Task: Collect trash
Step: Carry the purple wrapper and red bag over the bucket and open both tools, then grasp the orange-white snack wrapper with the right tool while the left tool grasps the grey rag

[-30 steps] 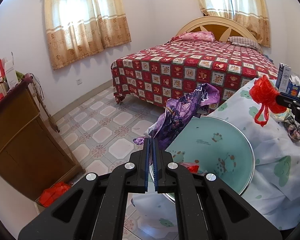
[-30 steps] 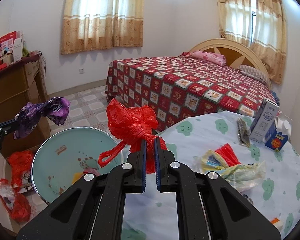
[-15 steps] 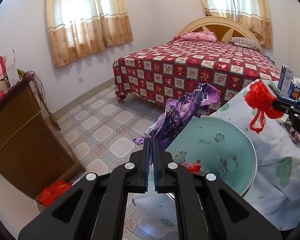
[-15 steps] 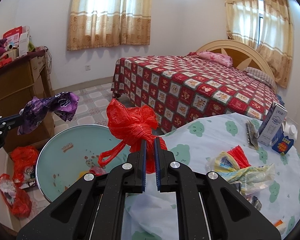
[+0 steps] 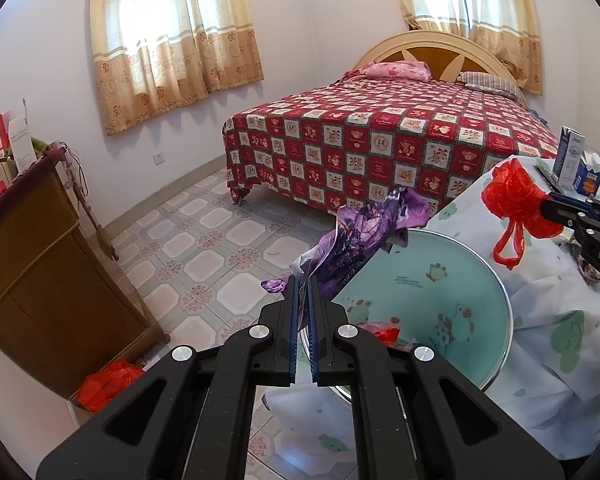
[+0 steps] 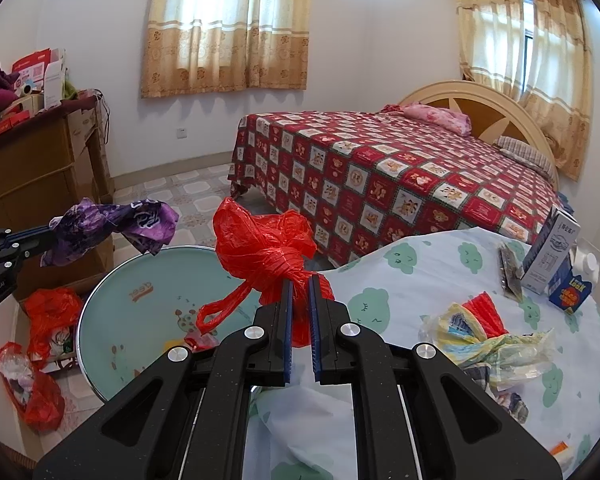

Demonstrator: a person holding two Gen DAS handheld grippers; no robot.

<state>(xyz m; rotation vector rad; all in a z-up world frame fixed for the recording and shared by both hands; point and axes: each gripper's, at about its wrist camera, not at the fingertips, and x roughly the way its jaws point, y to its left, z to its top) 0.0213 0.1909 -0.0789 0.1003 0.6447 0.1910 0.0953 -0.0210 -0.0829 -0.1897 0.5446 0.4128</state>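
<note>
In the left wrist view, our left claw [image 5: 304, 284] pinched a purple wrapper [image 5: 364, 236] above the rim of the teal basin [image 5: 496, 280]. In the right wrist view, our right claw [image 6: 300, 284] gripped a knotted red bag [image 6: 264, 240] between the basin [image 6: 100, 300] and the desk [image 6: 420, 276].

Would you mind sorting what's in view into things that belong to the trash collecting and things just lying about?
Part of the job:
- purple wrapper, held in the left gripper
- red plastic bag, held in the right gripper
- basin
- crumpled yellow bag

Just lying about:
- bed
- cartons
- wooden cabinet
</note>
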